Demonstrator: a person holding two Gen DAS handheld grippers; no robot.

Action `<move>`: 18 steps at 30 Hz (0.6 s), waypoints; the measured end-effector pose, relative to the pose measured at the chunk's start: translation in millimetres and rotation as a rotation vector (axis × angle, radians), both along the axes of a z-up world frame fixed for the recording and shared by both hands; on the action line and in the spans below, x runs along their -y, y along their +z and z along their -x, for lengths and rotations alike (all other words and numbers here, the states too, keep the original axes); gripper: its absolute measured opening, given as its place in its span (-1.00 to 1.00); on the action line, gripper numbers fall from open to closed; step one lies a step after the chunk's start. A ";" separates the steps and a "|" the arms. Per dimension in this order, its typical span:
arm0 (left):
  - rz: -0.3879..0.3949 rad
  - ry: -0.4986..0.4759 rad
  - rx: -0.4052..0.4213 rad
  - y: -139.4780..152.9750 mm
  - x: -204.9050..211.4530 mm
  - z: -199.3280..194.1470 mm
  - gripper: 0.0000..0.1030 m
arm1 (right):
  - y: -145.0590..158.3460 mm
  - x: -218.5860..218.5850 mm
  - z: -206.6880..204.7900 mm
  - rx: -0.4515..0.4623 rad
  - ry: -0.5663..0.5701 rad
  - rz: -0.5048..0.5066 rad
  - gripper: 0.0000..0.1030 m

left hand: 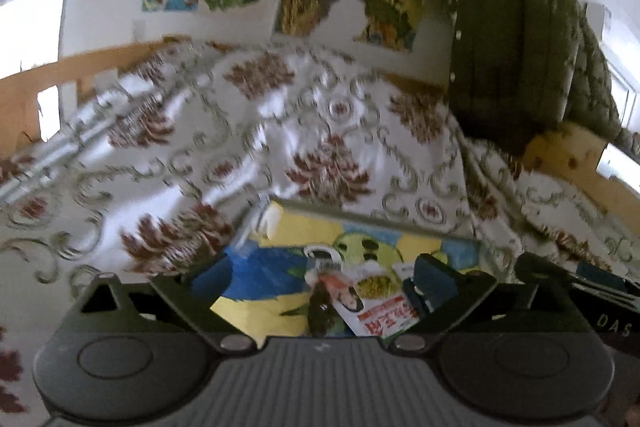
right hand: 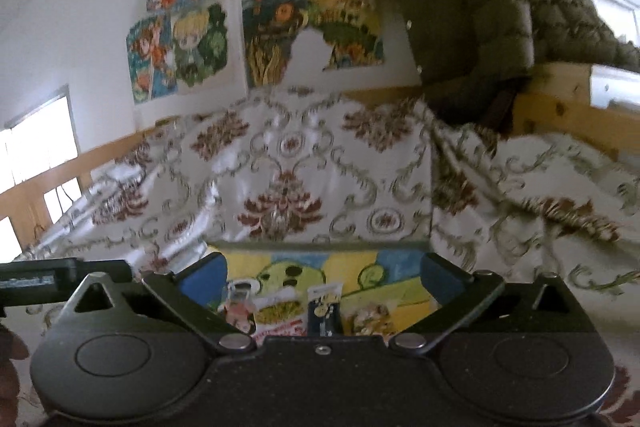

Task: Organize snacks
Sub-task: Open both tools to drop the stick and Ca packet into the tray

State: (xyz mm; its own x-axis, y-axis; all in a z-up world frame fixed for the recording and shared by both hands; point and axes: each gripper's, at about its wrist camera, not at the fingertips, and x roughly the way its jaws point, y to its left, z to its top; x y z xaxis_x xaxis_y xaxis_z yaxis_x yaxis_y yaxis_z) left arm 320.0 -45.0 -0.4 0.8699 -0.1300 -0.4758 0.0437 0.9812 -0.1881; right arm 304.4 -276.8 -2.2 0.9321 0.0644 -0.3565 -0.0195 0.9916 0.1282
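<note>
A colourful cartoon tray (left hand: 304,227) (right hand: 396,267) lies on the patterned bed cover, low in both views. Snack packets lie on it: a white and red packet (left hand: 376,303) (right hand: 276,319), a narrow blue packet (right hand: 325,311) and another packet (right hand: 370,319) beside it. My left gripper (left hand: 322,281) is open above the tray, its fingers apart on either side of the white and red packet. My right gripper (right hand: 322,277) is open above the tray, with the packets between its spread fingers. Neither holds anything.
The floral bed cover (left hand: 280,131) fills the middle. A green padded jacket (left hand: 516,59) (right hand: 480,11) hangs over the wooden bed frame (right hand: 568,111) at right. Cartoon posters (right hand: 256,39) hang on the white wall. The other gripper's body (right hand: 44,281) shows at the left.
</note>
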 end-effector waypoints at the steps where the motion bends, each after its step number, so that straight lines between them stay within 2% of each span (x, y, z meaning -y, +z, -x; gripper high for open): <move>1: -0.005 0.004 0.017 5.1 -1.7 7.1 1.00 | 4.6 -0.1 5.8 0.009 0.001 0.003 0.99; 8: -0.060 0.021 0.122 28.3 -9.4 63.3 1.00 | 28.3 -7.2 56.7 0.064 -0.005 0.012 0.99; 18: -0.084 0.053 0.175 35.6 -26.6 142.7 1.00 | 40.6 -31.6 128.8 0.087 0.025 0.082 0.99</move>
